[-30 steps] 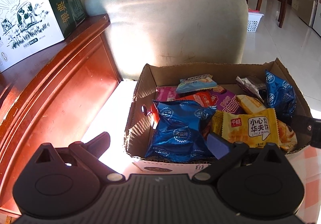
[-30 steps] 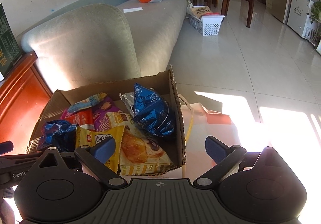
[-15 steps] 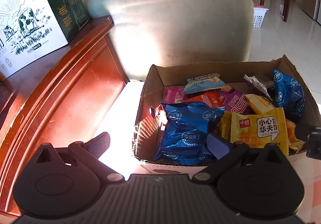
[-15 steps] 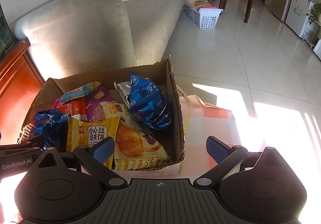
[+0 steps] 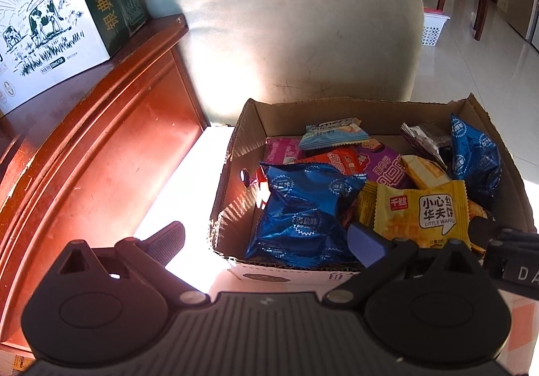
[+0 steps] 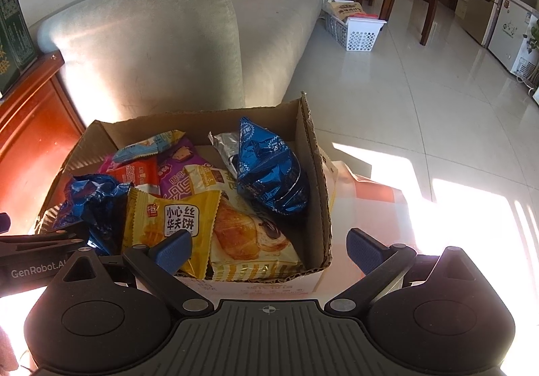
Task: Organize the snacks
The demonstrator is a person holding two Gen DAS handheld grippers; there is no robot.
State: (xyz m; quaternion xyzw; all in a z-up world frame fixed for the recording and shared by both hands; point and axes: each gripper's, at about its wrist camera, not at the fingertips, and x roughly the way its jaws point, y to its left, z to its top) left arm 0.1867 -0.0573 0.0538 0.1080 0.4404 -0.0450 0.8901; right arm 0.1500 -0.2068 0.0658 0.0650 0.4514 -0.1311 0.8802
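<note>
Both the left gripper (image 5: 266, 238) and right gripper (image 6: 269, 243) hold jaws spread wide, empty, before the snack box (image 6: 313, 154).

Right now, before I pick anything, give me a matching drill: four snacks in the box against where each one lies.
Things:
1. yellow waffle pack
2. croissant pack
3. light blue wrapper
4. silver wrapper

Places:
A. back left of the cardboard box
B. front right, behind the front wall
C. back, behind the upright blue bag
D. front middle, overlapping the croissant pack

Pairs: 1-D, 2-B, 3-A, 4-C
</note>
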